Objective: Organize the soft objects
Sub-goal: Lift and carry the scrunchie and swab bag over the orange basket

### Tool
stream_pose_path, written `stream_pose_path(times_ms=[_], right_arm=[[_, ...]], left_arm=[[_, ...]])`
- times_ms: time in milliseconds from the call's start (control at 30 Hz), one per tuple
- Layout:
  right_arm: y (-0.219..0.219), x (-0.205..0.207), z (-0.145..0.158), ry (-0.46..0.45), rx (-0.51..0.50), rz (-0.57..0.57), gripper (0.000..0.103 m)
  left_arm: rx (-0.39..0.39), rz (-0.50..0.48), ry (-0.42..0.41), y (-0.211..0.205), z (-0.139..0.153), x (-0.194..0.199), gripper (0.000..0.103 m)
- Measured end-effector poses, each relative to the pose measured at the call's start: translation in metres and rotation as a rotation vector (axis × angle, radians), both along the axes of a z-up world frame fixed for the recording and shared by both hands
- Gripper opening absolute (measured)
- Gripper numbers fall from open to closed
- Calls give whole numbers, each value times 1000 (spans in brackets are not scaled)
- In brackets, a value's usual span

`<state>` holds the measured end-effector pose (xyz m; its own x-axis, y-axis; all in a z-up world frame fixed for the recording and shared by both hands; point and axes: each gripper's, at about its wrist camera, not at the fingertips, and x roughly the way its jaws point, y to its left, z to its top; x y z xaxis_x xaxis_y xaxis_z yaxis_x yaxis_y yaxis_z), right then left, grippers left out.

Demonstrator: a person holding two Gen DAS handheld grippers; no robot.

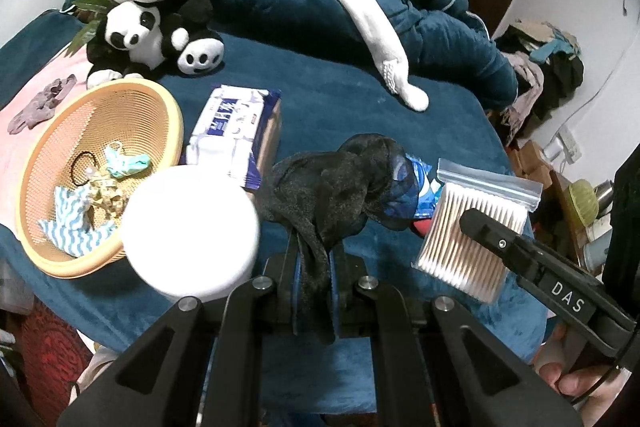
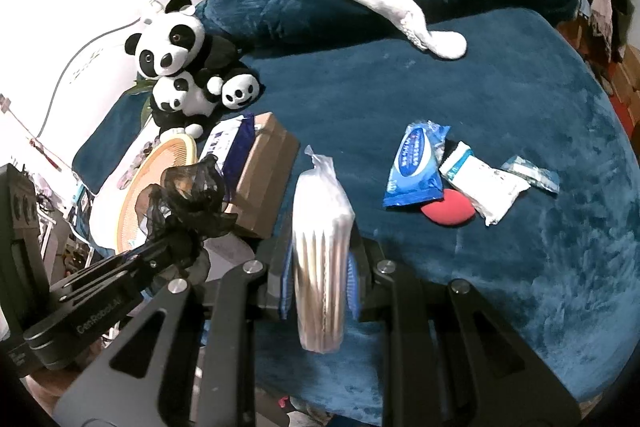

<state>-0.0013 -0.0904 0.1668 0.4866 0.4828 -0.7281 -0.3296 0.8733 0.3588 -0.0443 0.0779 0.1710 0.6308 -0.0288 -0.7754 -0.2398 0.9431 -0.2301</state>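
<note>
My left gripper [image 1: 314, 259] is shut on a sheer black stocking [image 1: 336, 187], which bunches up above its fingers; from the right wrist view the same stocking [image 2: 188, 195] hangs off the left gripper [image 2: 180, 247] at the left. My right gripper [image 2: 320, 267] is shut on a clear bag of cotton swabs [image 2: 322, 247], held upright; the left wrist view shows that bag [image 1: 476, 231] pinched at the right. An orange woven basket [image 1: 152, 107] with small fabric items sits at the left. A long white sock [image 1: 372, 15] lies on the bunched blue quilt.
A panda plush [image 1: 152, 7] sits behind the basket. A blue-white tissue pack [image 1: 232, 127] lies on a cardboard box [image 2: 264, 171]. A white round lid [image 1: 192, 231] blocks the near left. A blue wipes pack [image 2: 416, 167], white packets [image 2: 484, 187] and a red sponge [image 2: 448, 213] lie on the blue bedspread [image 2: 520, 107].
</note>
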Motion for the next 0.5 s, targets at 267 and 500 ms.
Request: stream_pose_path(times_ms=[267, 500], right_arm=[[20, -5, 15, -35, -5, 29, 22], [39, -9, 25, -57, -8, 56, 22]], left_arm=[[-11, 40, -32, 23, 11, -14, 9], [-22, 77, -47, 43, 17, -24, 9]])
